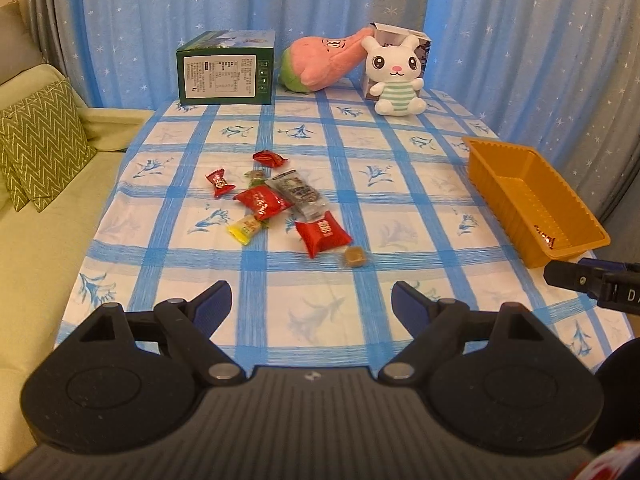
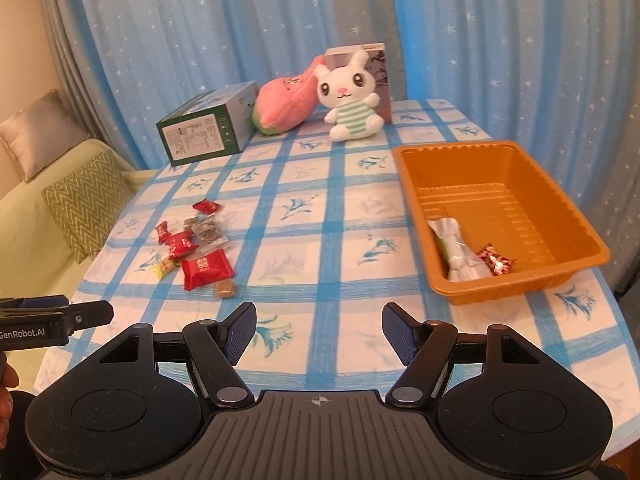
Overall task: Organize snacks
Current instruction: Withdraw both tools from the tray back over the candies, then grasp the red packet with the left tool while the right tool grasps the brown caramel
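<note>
— While both my grippers hang over the near edge of the table (image 1: 400,184), what comes next?
— My left gripper (image 1: 312,300) has its jaws spread with nothing between them, and so does my right gripper (image 2: 319,330). The loose snacks (image 1: 276,204) lie bunched left of centre; the orange tray (image 2: 560,200) sits at the right edge and already holds a white packet (image 2: 460,252) and a red sweet (image 2: 496,262).
— Which one first?
— I think the brown candy (image 1: 354,257), nearest me and just clear of the red packet (image 1: 322,234). I'd come down from above, straddle it alone, and close gently before carrying it right.
</note>
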Demonstrator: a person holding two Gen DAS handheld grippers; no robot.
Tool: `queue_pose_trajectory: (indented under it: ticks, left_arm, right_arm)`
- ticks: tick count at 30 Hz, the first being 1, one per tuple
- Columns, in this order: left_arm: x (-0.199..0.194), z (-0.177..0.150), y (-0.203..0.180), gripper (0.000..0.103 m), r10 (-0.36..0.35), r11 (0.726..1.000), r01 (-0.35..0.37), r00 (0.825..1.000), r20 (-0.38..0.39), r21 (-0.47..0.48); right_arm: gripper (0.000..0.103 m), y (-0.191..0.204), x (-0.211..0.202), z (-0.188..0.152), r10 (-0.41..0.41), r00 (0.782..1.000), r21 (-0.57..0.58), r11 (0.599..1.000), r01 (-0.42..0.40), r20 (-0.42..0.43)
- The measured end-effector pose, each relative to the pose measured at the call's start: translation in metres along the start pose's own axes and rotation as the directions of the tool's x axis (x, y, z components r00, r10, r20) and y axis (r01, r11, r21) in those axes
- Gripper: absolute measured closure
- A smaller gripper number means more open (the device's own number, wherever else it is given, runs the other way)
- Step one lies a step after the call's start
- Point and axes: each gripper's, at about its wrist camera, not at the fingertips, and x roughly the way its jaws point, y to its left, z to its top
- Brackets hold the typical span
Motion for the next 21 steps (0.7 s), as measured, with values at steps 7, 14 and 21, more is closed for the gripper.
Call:
queue_pose_trajectory:
  ticks: [7,14,21]
  left_arm:
    - [0.02,0.015,0.018,0.018,0.005,0.999,-0.005,1.0,-0.006,0.051]
    - [0.047,0.028,0.031,0.018,-0.008,0.997,0.01,1.0,-0.03,0.082]
    - [0.076,0.037,0.042,0.018,-0.014,0.996,0.019,0.999,-0.052,0.092]
  right_arm:
    - [0.034,0.023,0.03,0.003,0.04,0.999,-0.06,0.997,-0.041,-0.01]
    - [0.034,0.044,0.074,-0.001,0.071,0.996,-0.11,0.991,-0.076,-0.048]
    - [0.035,0.061,0.119,-0.002,0.098,0.992,-0.107,0.989,-0.106,-0.081]
